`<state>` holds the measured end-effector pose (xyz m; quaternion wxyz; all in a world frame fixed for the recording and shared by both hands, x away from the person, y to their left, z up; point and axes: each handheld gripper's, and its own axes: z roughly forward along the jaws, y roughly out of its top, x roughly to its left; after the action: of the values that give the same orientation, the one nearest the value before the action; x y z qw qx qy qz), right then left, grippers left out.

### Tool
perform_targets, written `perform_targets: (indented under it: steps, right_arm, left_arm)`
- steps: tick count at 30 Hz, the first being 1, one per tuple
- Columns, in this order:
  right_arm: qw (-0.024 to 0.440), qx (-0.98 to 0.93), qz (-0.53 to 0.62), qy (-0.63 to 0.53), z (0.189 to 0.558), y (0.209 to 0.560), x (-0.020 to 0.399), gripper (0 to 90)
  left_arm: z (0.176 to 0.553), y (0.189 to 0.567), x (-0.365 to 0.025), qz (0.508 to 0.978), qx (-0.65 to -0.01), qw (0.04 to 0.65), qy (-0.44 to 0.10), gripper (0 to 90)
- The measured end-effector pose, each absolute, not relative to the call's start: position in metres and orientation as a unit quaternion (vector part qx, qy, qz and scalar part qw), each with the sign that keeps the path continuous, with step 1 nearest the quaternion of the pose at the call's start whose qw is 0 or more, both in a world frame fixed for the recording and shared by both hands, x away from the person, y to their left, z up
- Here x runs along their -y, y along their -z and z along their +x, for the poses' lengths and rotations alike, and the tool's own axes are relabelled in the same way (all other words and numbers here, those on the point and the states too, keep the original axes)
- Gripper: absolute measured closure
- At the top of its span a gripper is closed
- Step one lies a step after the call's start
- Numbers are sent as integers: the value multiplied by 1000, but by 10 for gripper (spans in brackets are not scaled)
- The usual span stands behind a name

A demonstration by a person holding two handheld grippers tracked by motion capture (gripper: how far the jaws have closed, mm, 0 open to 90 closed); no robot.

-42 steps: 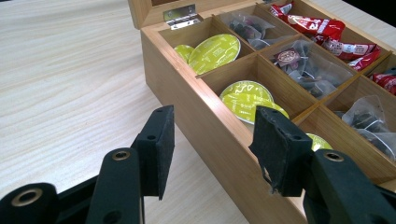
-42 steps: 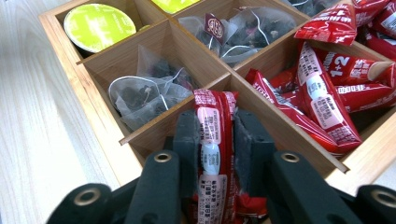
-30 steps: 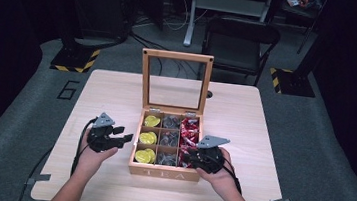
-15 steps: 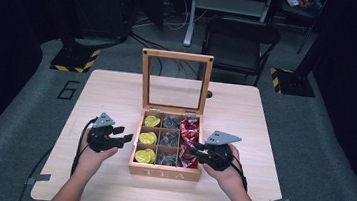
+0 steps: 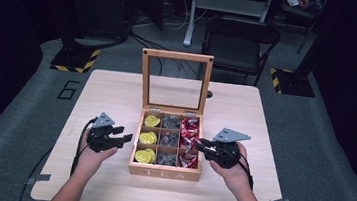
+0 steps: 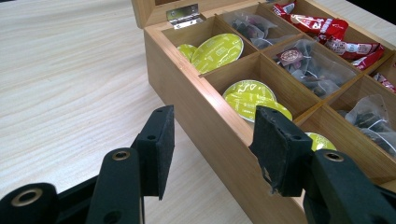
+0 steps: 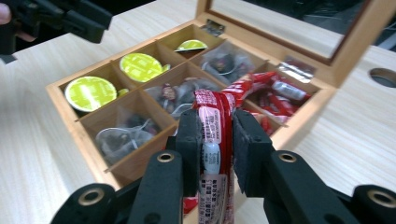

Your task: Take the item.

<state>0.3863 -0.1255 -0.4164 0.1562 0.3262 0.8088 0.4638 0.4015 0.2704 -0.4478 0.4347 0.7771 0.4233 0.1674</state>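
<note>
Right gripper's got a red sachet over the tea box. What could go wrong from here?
1. The right gripper pinches the red sachet by a thin stretch, so it may slip or tear.
2. Neighbouring red sachets lie packed close and could drag out.
3. The left gripper straddles the tea box wall, open, so a jolt could shift it.

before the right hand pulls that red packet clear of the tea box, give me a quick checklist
1. Grip: right gripper shut on the red packet, pads on both flat sides: ok.
2. Packet clear of the others: its lower end is hidden behind the jaws: cannot tell.
3. Lid upright and open, out of the lift path: ok.
4. Left gripper open beside the tea box, one jaw over the yellow capsules, holding nothing: ok.
5. Box steadied: nothing presses on it: not ok.
</note>
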Motion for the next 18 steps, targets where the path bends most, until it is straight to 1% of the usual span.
perform_targets:
  steps: [8,12,18]
  right_arm:
    - [180,-784,361,-473,393,407,155,731]
    - [199,-776,377,-465,397,407,170,731]
    - [210,-759,406,-464,402,409,193,731]
  left_arm:
    - [402,449,-270,774,-428,436,-166,491]
    - [402,448,-271,776,-425,435,-167,491]
    - [401,448,-270,774,-428,436,-165,491]
